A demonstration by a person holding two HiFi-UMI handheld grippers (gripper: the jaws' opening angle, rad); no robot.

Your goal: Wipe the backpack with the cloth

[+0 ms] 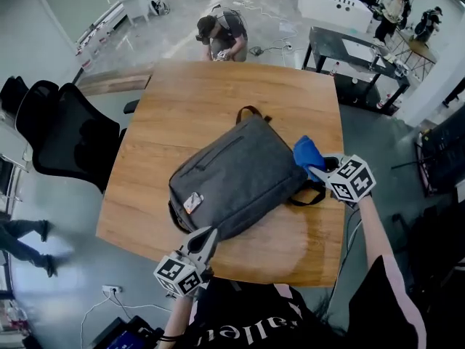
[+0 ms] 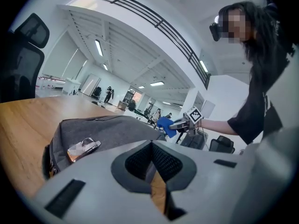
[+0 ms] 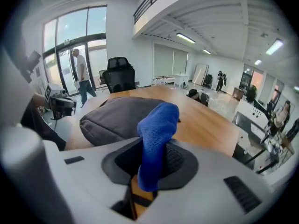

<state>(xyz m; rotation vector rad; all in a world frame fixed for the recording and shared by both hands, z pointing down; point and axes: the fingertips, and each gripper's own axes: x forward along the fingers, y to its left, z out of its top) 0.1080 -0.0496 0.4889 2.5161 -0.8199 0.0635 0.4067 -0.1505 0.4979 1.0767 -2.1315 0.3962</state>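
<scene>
Head view: right gripper [image 1: 320,170], pinching the cloth [image 1: 306,151], just beside the backpack [image 1: 236,177] at its upper-right end; long axis runs down-left toward the left gripper [image 1: 203,243], pressed together, empty.

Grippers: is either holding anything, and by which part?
The right gripper is shut on the blue cloth, pinching one bunched end; the rest sticks up past the jaws. The left gripper is shut with nothing in it.
</scene>
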